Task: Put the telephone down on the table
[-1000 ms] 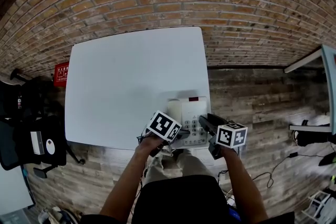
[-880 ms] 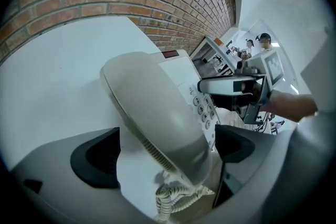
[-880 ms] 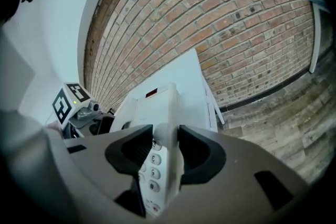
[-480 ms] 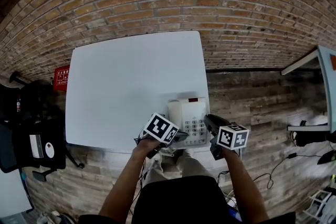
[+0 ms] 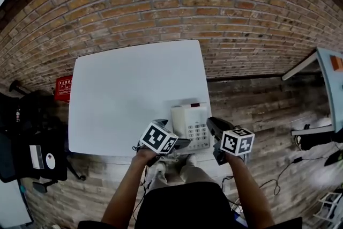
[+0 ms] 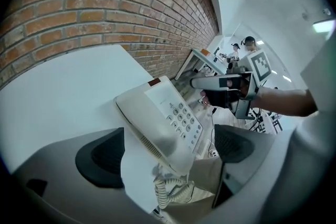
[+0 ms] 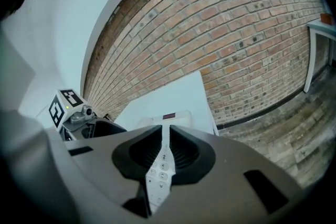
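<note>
Telephone, one, rests on the single white table; two grippers flank it: left gripper jaws apart, right gripper closing on nothing.

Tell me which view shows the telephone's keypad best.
The left gripper view: the keypad faces the camera, key rows distinct. The head view shows it small, at the near edge of the table. The right gripper view shows only a strip of keys between the closing jaws of the right gripper, which holds nothing.
</note>
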A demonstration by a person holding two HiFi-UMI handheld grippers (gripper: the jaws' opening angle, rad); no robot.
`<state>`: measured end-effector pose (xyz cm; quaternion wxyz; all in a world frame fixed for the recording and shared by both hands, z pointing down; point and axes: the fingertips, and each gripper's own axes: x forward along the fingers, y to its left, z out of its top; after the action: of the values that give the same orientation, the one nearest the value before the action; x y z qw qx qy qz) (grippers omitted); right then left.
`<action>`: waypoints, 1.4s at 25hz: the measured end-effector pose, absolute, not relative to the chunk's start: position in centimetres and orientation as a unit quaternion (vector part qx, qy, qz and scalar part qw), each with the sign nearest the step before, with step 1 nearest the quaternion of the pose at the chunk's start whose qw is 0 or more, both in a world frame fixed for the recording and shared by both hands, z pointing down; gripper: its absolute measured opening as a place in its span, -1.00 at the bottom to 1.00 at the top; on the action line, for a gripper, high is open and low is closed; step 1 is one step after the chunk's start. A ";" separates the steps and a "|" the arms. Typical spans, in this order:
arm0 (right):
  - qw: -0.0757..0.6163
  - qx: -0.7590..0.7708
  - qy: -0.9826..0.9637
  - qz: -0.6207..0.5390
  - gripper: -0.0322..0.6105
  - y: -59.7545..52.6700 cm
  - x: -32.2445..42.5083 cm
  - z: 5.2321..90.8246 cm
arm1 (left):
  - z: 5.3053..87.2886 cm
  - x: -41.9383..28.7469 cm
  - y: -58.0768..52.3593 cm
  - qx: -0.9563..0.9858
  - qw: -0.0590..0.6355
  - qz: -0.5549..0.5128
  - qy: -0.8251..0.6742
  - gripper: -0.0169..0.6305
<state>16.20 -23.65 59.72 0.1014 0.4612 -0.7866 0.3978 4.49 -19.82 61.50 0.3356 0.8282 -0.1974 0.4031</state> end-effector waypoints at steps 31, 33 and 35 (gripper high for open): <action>0.011 0.480 -0.850 0.218 -0.77 -18.9 6.6 40.1 | 41.7 -0.9 -19.4 0.944 0.151 0.156 -0.250 -0.63; 0.011 0.488 -0.848 0.205 -0.77 -18.3 6.1 39.0 | 40.5 -1.2 -19.3 0.948 0.138 0.144 -0.249 -0.74; 0.012 0.494 -0.848 0.191 -0.77 -17.7 5.5 37.9 | 39.5 -1.6 -19.1 0.950 0.123 0.136 -0.251 -0.84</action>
<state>5.51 -17.73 37.92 0.0120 0.4939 -0.8483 0.1906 -1.61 -19.12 39.51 0.1229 0.9504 -0.2513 0.1358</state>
